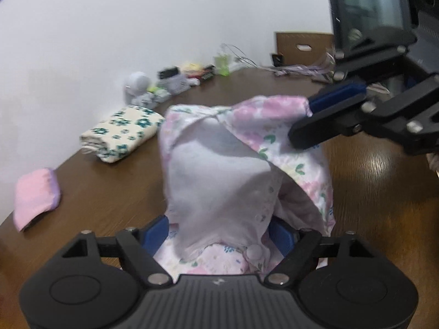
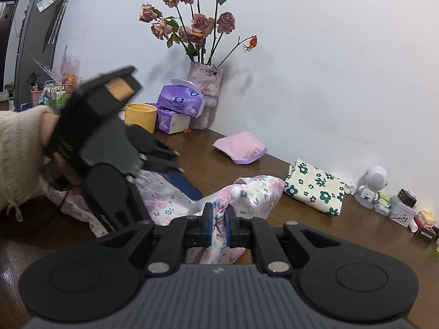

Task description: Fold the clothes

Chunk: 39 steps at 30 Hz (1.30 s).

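Jaws: our left gripper is standing open around the garment; our right gripper is pinching its corner above the table. Released cloth risks slumping, undoing the fold.

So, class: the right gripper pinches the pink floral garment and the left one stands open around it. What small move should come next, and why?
Probably the left gripper should close on a fresh edge of the floral garment. Its jaws stand apart with cloth loose between them, while the right gripper alone holds a bunched corner up off the table, so the piece sags unspread.
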Each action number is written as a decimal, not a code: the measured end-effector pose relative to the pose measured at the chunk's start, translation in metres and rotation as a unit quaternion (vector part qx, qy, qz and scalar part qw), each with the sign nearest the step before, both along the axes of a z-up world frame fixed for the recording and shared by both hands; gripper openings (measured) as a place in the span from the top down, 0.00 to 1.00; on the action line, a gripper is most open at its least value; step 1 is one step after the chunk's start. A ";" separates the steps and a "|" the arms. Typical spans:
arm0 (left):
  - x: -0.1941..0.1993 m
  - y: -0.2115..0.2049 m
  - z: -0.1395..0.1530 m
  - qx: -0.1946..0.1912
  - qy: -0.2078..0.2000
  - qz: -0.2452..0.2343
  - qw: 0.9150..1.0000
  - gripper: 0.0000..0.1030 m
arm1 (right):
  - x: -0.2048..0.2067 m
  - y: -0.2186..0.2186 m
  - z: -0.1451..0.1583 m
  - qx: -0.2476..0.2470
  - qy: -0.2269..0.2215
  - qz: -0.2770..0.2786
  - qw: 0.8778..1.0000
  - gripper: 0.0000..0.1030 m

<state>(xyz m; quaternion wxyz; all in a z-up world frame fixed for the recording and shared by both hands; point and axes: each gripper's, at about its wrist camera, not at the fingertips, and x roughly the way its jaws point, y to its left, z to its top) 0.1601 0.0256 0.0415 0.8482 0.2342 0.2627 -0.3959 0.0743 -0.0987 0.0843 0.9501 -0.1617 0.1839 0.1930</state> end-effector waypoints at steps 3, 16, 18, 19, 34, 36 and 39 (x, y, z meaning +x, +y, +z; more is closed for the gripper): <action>0.012 -0.003 -0.006 -0.006 0.018 -0.014 1.000 0.34 | 0.001 -0.001 -0.001 0.000 0.002 0.006 1.000 0.93; 0.012 -0.003 -0.013 -0.040 0.041 0.004 0.998 0.89 | 0.005 0.006 0.001 -0.015 -0.001 0.034 0.999 0.92; 0.012 -0.004 -0.014 -0.045 0.045 0.005 0.998 0.87 | 0.005 0.008 0.002 -0.018 -0.001 0.042 0.999 0.92; 0.011 -0.004 -0.014 -0.048 0.047 0.006 0.998 0.87 | 0.005 0.009 0.002 -0.019 -0.001 0.047 0.999 0.92; -0.011 0.001 -0.016 -0.060 0.038 0.070 0.995 0.82 | 0.016 0.030 0.000 -0.021 0.030 0.143 0.989 0.92; -0.016 0.005 -0.014 -0.065 0.039 0.079 0.994 0.78 | 0.018 0.032 -0.001 -0.020 0.033 0.152 0.988 0.92; -0.027 0.013 -0.012 -0.061 0.034 0.095 0.993 0.68 | 0.017 0.034 -0.002 -0.024 0.031 0.165 0.985 0.92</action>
